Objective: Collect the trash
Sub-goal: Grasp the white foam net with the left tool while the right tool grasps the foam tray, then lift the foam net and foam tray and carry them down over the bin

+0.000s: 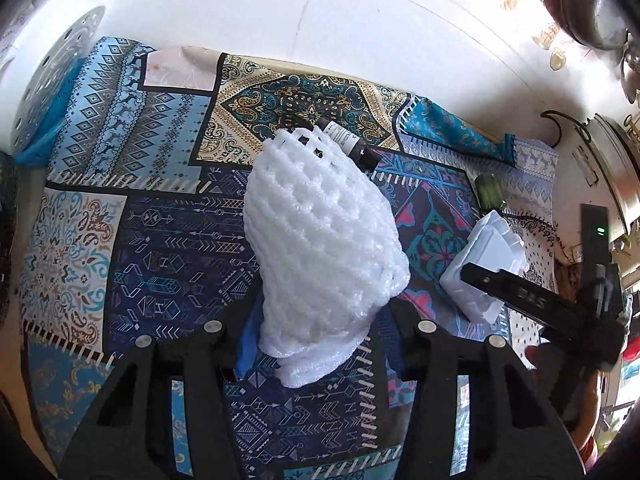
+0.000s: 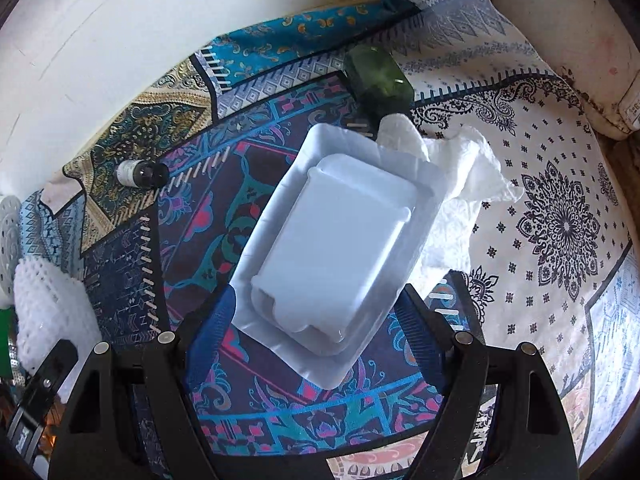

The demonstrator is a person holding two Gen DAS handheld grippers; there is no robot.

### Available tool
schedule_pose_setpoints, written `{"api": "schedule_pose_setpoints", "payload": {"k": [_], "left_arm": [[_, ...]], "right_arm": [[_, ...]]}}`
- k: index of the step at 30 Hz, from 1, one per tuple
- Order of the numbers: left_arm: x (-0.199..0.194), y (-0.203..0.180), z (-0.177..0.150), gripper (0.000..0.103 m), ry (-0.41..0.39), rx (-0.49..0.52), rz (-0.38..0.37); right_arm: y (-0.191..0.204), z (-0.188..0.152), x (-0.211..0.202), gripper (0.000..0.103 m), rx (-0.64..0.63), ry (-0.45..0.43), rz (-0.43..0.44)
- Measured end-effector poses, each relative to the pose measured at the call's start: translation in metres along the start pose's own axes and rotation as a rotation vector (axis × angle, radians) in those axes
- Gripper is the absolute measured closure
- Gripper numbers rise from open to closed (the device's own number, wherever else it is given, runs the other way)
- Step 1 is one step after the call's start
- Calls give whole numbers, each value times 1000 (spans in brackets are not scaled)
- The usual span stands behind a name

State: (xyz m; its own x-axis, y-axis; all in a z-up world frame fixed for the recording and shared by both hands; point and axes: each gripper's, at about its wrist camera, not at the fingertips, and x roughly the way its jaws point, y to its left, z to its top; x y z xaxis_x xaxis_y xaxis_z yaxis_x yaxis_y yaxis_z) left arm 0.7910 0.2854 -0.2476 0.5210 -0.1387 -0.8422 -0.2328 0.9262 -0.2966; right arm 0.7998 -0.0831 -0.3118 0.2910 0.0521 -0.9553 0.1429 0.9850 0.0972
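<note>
A: What is seen at the left tool (image 1: 316, 340)?

B: A white foam net sleeve (image 1: 320, 240) is clamped between its two blue pads, at the lower centre of the left wrist view. The jaws are partly closed, and the net is pinched at its lower end and lifted clear of the patterned cloth (image 1: 160, 240) on the worktop.

A: And the right tool (image 2: 316, 316)?

B: Its jaws are spread wide. A white foam tray (image 2: 336, 240) is framed between the fingers, in the centre of the right wrist view. The tray's lower corner lies between the pads, but whether the pads press on it cannot be told; no grip is shown.

A: What else is lying there?

B: A crumpled white tissue (image 2: 464, 184) is seen just beside the tray, partly under its upper right edge. A green glass bottle (image 2: 380, 76) is lying near the tray's top corner, toward the upper centre. A small dark bottle with a white label (image 2: 140, 172) is found at the left of that view, well apart from the tray. In the left wrist view that bottle is partly hidden behind the top of the net.
</note>
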Motion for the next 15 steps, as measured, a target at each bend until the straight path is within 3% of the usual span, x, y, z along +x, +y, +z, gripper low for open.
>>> {"api": "schedule_pose_setpoints", "payload": {"k": [6, 11, 13, 15], "left_arm": [[-2, 8, -3, 52, 6, -17, 11], [-3, 3, -4, 52, 3, -13, 9], [-5, -2, -5, 52, -2, -8, 7], [-7, -7, -7, 52, -5, -5, 5]], "right_arm": [[5, 0, 4, 25, -34, -45, -24], [-5, -12, -9, 37, -82, -88, 6], [-16, -20, -19, 48, -87, -82, 38], [-24, -26, -26, 48, -100, -81, 37]]}}
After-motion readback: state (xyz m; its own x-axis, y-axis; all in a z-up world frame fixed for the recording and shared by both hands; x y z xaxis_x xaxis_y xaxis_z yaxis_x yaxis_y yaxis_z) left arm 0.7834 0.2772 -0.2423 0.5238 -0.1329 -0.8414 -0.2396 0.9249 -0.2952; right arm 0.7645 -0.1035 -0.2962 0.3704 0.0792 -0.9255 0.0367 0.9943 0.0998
